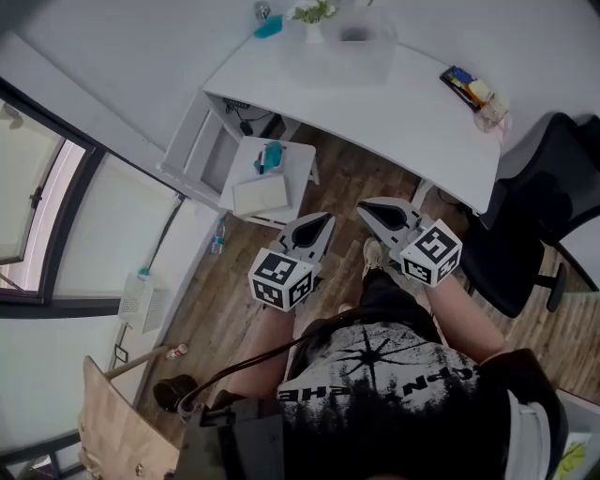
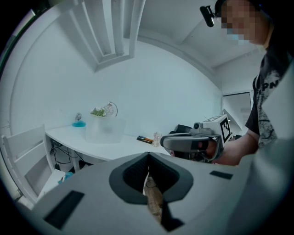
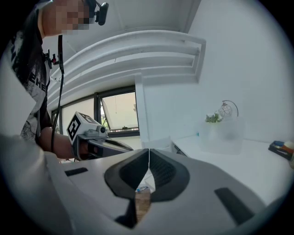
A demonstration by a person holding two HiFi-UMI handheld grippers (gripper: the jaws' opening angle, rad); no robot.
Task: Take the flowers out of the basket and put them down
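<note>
A translucent white basket [image 1: 342, 42] stands on the white desk [image 1: 412, 117] at the far side, with green flowers [image 1: 314, 11] poking up at its left rim. Both grippers hover over the wooden floor, short of the desk and apart from the basket. My left gripper [image 1: 317, 221] is shut and holds nothing; my right gripper [image 1: 368, 208] beside it is shut and empty too. In the left gripper view the basket [image 2: 104, 129] and flowers [image 2: 98, 111] lie ahead to the left. The right gripper view has the basket [image 3: 225, 135] far ahead to the right.
A black office chair [image 1: 553, 206] stands at the right of the desk. A small white side table [image 1: 272, 178] and an open drawer unit [image 1: 202, 145] sit under the desk's left end. Pens [image 1: 464, 84] and a small jar [image 1: 492, 112] lie on the desk's right end.
</note>
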